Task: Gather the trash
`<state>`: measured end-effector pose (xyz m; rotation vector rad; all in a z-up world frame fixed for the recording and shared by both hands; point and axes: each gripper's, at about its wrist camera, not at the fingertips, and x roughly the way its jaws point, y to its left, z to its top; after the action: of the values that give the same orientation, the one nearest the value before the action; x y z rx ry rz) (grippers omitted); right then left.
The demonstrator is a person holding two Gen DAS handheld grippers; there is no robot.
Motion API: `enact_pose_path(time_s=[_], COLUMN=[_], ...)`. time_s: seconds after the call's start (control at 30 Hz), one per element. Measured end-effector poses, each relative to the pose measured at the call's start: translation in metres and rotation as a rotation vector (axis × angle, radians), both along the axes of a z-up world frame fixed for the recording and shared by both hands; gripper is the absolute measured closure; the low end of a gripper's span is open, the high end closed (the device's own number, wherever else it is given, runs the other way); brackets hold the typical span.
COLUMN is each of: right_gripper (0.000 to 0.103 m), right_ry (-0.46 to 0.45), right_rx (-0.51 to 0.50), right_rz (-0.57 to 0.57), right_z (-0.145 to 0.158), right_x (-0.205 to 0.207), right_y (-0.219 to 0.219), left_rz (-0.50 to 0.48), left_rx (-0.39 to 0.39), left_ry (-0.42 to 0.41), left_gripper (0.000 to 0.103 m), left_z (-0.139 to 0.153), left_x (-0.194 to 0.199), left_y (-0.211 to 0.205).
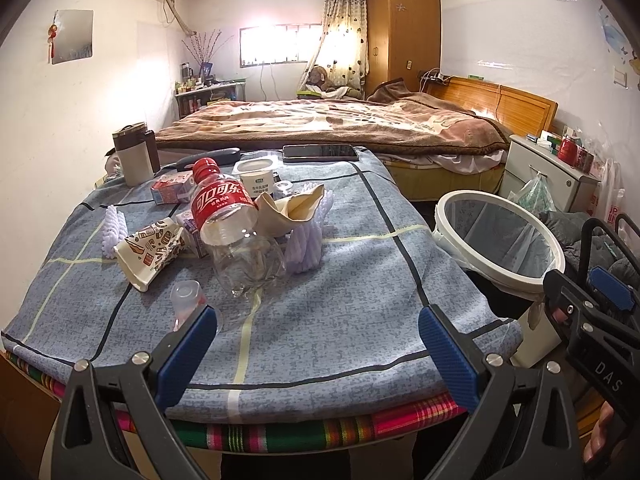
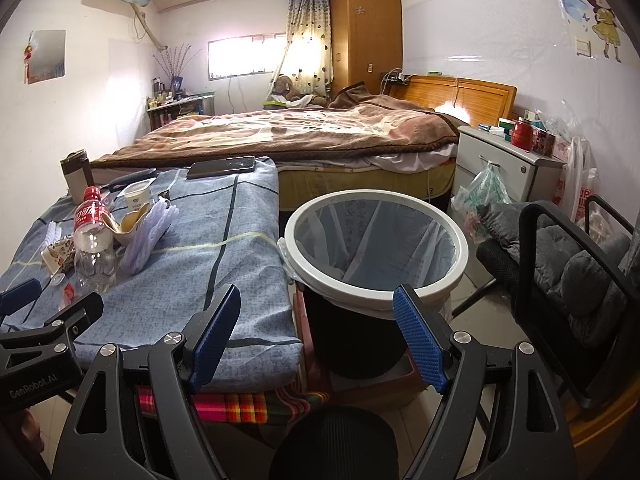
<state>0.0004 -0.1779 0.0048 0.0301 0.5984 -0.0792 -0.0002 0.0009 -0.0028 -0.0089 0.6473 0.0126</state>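
Trash: one bottle (image 1: 236,224), one paper cup (image 1: 150,252) (crushed), both claws gaping.

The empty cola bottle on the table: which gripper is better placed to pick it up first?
Probably the left. The left gripper is open and faces the cola bottle directly over the table. The right gripper, also open, points at the trash bin.

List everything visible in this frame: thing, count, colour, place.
cola bottle: 1, clear, red label, empty, table centre
paper cup: 1, patterned, crushed, left of bottle
yogurt cup: 1, white, behind bottle
foam nets: several, lilac, around bottle
phone: 1, black, table's far edge
mug: 1, brown-white, far left
trash bin: 1, white rim, lined, right of table
left tongs: open, empty
right tongs: open, empty
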Motion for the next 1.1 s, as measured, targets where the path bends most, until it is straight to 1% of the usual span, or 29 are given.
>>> enact_pose_path(time_s=[1.1], right_gripper=[0.023], right_ry=[-0.002], right_rx=[-0.002], right_rz=[0.001], right_z=[0.0013], right_x=[-0.0003], right_y=[0.0003], left_rz=[0.003], left_rx=[-0.003], left_ry=[-0.001], left_gripper=[0.001], left_z=[0.0016], left_x=[-0.0005], left_y=[0.0023])
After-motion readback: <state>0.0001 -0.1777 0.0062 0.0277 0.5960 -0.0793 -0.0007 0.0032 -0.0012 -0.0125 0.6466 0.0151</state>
